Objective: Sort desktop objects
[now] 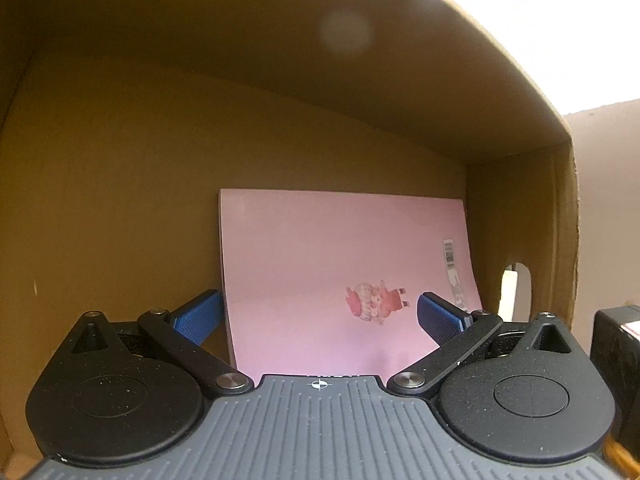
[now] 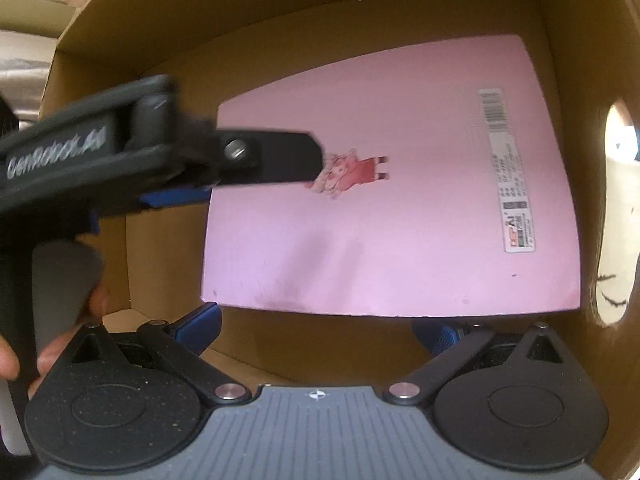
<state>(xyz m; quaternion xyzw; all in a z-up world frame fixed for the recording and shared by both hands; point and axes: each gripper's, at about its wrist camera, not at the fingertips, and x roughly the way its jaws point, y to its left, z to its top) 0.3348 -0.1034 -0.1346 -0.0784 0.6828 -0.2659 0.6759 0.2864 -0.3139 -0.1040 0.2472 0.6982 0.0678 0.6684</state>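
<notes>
A pink notebook (image 1: 340,276) with a small cartoon figure and a barcode label lies flat on the floor of a brown cardboard box (image 1: 120,200), against its right wall. My left gripper (image 1: 318,316) is open and empty, low inside the box, its blue pads on either side of the notebook's near part. In the right wrist view the notebook (image 2: 400,220) fills the box floor and the left gripper (image 2: 224,184) reaches in from the left above it. My right gripper (image 2: 320,332) is open and empty above the box (image 2: 168,264).
The box's right wall has an oval hand hole (image 1: 516,292), also seen in the right wrist view (image 2: 616,216). A black object (image 1: 618,356) stands outside the box on the right. A hand (image 2: 52,340) holds the left gripper's handle.
</notes>
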